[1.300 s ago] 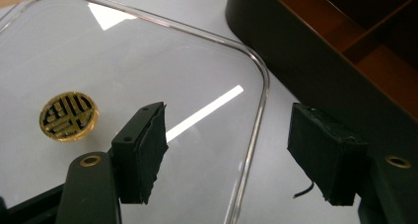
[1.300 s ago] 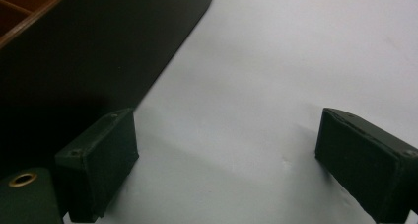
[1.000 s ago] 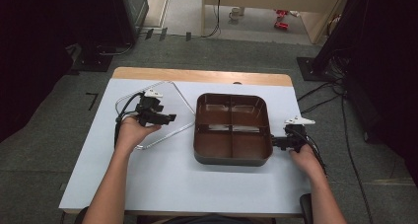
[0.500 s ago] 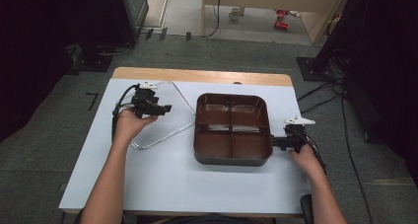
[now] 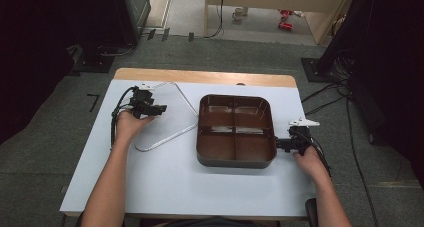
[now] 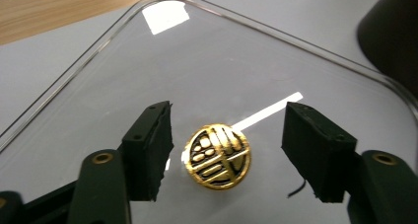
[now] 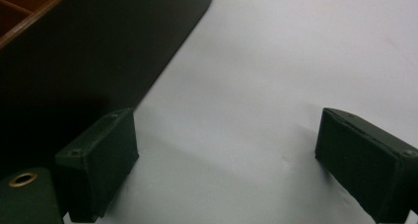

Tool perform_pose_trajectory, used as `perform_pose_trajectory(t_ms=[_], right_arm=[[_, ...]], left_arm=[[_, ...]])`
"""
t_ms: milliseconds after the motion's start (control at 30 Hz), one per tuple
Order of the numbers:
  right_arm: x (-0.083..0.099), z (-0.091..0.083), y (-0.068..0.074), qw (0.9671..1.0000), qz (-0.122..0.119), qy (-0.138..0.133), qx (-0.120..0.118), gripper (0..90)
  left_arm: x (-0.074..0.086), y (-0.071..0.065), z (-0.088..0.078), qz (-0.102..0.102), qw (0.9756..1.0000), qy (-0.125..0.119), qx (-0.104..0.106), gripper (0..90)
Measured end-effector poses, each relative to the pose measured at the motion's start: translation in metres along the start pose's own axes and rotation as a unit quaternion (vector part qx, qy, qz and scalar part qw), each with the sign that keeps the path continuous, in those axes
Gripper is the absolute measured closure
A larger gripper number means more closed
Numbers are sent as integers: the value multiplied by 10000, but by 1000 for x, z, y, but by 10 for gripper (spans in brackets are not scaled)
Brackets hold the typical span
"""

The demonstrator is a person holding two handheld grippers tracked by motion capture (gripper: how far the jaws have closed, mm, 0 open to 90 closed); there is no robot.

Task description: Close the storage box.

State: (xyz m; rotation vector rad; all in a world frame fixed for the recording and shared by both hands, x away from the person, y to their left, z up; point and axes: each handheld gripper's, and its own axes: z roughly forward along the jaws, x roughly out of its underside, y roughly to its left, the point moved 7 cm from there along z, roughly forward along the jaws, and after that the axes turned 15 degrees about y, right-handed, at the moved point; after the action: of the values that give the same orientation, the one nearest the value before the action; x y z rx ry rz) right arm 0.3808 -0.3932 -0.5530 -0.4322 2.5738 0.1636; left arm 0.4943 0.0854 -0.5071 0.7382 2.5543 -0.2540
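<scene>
A clear plastic lid (image 5: 172, 118) lies flat on the white table, left of a brown four-compartment tray (image 5: 235, 162). My left gripper (image 5: 159, 108) hovers over the lid's left part. In the left gripper view the lid (image 6: 197, 61) carries a round gold badge (image 6: 218, 156), which sits between the jaws of that gripper (image 6: 227, 125). The jaws have just been closing, and a gap is left on each side of the badge. My right gripper (image 5: 278, 143) rests open at the tray's right wall (image 7: 88, 51), with bare table between its fingers (image 7: 229, 150).
The table's wooden back edge (image 5: 200, 77) runs behind the lid. Cables (image 5: 325, 102) lie on the floor to the right. White tabletop (image 5: 190, 187) stretches in front of the tray.
My left hand has carried its gripper leftward and a little farther back over the lid. The lid, the tray and the right gripper stay where they were.
</scene>
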Motion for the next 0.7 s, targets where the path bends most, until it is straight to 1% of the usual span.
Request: perform_pose_trajectory(t_ms=[33, 100, 200, 267, 300, 333, 367, 400, 467, 533, 567, 600, 700], right_arm=[[0, 0, 0, 10000, 0, 0, 0, 85], [0, 0, 0, 10000, 0, -1, 0, 85], [0, 0, 0, 10000, -1, -1, 0, 85], [0, 0, 0, 10000, 1, -1, 0, 85], [0, 0, 0, 10000, 0, -1, -1, 85], [0, 0, 0, 10000, -1, -1, -2, 85], [0, 0, 0, 10000, -1, -1, -2, 85], [0, 0, 0, 10000, 0, -1, -1, 85], [0, 0, 0, 10000, 0, -1, -2, 85], [0, 0, 0, 10000, -1, -1, -2, 85], [0, 0, 0, 10000, -1, -2, -2, 85], [0, 0, 0, 10000, 1, -3, -2, 85], [0, 0, 0, 10000, 1, -6, -3, 85]], left_arm=[[0, 0, 0, 0, 10000, 0, 0, 381], [3, 3, 5, -103, 9999, 74, 65, 385], [9, 7, 11, -190, 9995, 230, 112, 402], [10, 8, 12, -219, 9994, 232, 115, 412], [11, 8, 13, -250, 9994, 220, 137, 439], [12, 8, 14, -253, 9994, 168, 150, 479], [12, 8, 14, -253, 9994, 168, 150, 503], [12, 6, 14, -223, 9995, 112, 168, 503], [13, 4, 14, -170, 9997, 102, 137, 579], [13, 3, 14, -178, 9997, 130, 75, 584], [12, 3, 14, -221, 9996, 165, 73, 589], [11, 2, 13, -286, 9992, 265, 57, 592], [10, 2, 11, -247, 9992, 319, 39, 594]])
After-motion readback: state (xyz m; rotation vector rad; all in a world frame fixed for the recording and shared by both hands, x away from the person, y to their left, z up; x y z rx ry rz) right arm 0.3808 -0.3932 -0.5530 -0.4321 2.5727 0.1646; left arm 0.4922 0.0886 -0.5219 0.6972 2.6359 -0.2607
